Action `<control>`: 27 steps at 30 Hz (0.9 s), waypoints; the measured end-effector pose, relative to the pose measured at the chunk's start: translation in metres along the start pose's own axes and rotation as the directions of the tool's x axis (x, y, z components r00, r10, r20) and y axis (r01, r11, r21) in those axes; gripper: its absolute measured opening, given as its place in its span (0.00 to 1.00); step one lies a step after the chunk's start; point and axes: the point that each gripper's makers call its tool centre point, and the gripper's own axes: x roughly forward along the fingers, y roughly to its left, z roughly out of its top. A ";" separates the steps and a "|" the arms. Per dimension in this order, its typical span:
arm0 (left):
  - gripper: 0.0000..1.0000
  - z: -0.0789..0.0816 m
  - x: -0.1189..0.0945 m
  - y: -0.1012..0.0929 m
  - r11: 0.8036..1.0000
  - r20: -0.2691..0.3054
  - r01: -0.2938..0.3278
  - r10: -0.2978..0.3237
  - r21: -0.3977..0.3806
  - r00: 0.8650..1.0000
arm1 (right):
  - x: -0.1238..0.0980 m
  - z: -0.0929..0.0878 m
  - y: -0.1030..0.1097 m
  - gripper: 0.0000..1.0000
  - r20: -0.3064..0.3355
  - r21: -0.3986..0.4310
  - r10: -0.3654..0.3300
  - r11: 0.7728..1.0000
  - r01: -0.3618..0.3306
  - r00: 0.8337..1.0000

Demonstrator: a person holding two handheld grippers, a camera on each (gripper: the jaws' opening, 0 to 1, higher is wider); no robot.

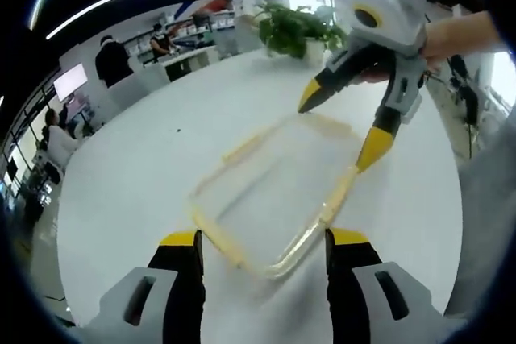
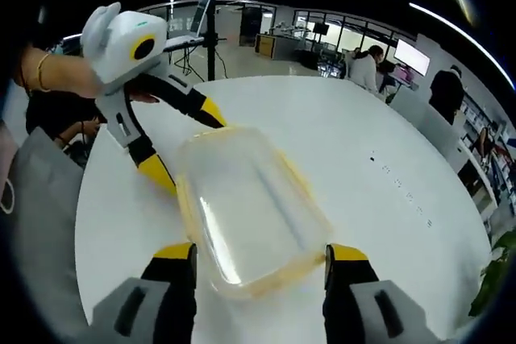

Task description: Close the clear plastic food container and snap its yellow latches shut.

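Left gripper (image 1: 262, 239) and right gripper (image 2: 260, 253), both with yellow-tipped black jaws spread wide, faced each other across a clear plastic food container (image 1: 274, 195) that lay on a round white table (image 1: 145, 191). In the left gripper view, the left gripper's jaws stood apart on either side of the container's near end, gripping nothing; whether the tips touched its rim could not be told. In the same view the right gripper (image 1: 343, 126) came in from the upper right, held by a person's hand (image 1: 455, 38), its jaws splayed over the container's far end, one tip near the far rim and the other at the right-hand yellow latch (image 1: 339, 195); contact could not be confirmed.

In the right gripper view, the right gripper's jaws straddled the near end of the container (image 2: 250, 211), whose lid looked seated on the base. The left gripper (image 2: 189, 142) reached in from the upper left, jaws open, one tip close to the container's far corner and the other by its left edge.

The container sat well inside the table (image 2: 387, 159), away from the edges. A potted green plant (image 1: 294, 30) stood at the table's far edge in the left gripper view. Beyond lay an open office with desks, seated people (image 2: 367, 66), a wall screen (image 1: 71, 80) and ceiling strip lights.
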 end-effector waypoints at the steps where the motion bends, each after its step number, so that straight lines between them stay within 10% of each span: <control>1: 0.58 0.001 0.000 0.001 1.000 -0.001 -0.002 0.002 0.000 1.000 | 0.001 0.001 -0.002 0.63 -0.001 -0.001 0.000 1.000 0.000 1.000; 27: 0.46 0.012 0.023 0.042 0.997 -0.026 -0.075 0.075 0.000 0.997 | 0.018 0.012 -0.048 0.63 -0.034 -0.034 0.008 0.999 -0.009 0.999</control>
